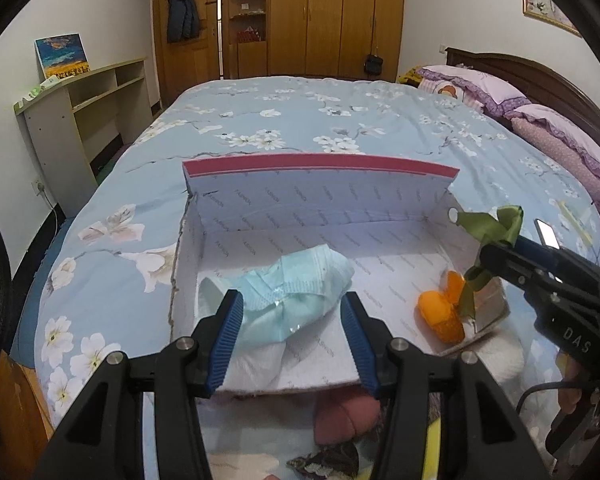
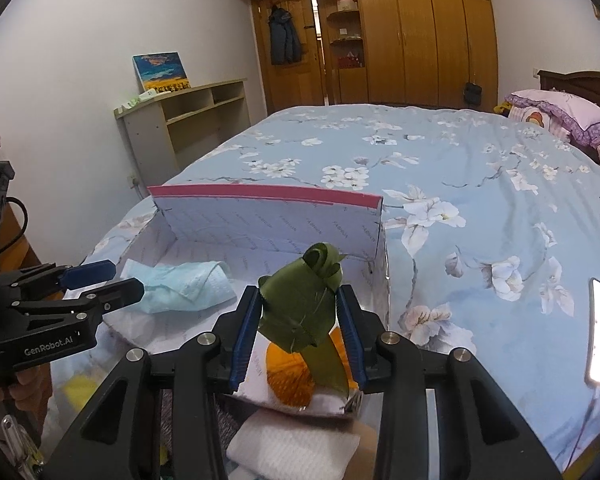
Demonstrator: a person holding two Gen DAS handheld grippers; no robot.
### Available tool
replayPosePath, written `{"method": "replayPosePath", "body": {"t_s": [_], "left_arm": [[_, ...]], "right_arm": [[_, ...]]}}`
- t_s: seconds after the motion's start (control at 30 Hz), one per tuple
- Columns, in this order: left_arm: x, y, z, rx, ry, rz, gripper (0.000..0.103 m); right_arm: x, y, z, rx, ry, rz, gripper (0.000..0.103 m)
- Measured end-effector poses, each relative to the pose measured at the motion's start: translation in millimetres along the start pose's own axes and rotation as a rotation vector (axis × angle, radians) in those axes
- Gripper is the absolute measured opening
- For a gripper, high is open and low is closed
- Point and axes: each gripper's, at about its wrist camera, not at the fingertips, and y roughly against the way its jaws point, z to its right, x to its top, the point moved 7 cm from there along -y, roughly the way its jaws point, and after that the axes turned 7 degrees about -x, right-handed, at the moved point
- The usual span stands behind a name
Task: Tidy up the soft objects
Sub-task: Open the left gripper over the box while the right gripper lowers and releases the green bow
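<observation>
My left gripper point(image 1: 292, 336) stands open above the light blue cloth point(image 1: 288, 304), which lies in the white box point(image 1: 312, 208) on the flowered bed point(image 1: 300, 120). My right gripper point(image 2: 298, 334) stands around the green ribbon point(image 2: 300, 300); I cannot tell whether it grips. An orange toy point(image 2: 290, 376) lies beneath.

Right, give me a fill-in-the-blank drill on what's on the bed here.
1. The light blue cloth lies inside the open ___.
2. The ribbon above the orange soft toy is ___.
3. The blue bedspread is printed with white ___.
Missing words: box; green; flowers.
</observation>
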Motion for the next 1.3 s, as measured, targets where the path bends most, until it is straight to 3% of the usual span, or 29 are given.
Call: {"method": "replayPosePath", "body": {"t_s": [0.8,1.3], "left_arm": [[-46.0,41.8,-10.0,0.007,0.032,-0.005,0.054],[-60.8,52.8,-13.4,-0.002,0.056,-0.004,0.054]], "right_arm": [[-35.5,44.9,-18.8,0.009,0.007,0.005,0.04],[-37.3,40.8,-20.7,0.001,0.021,-0.003,0.04]]}}
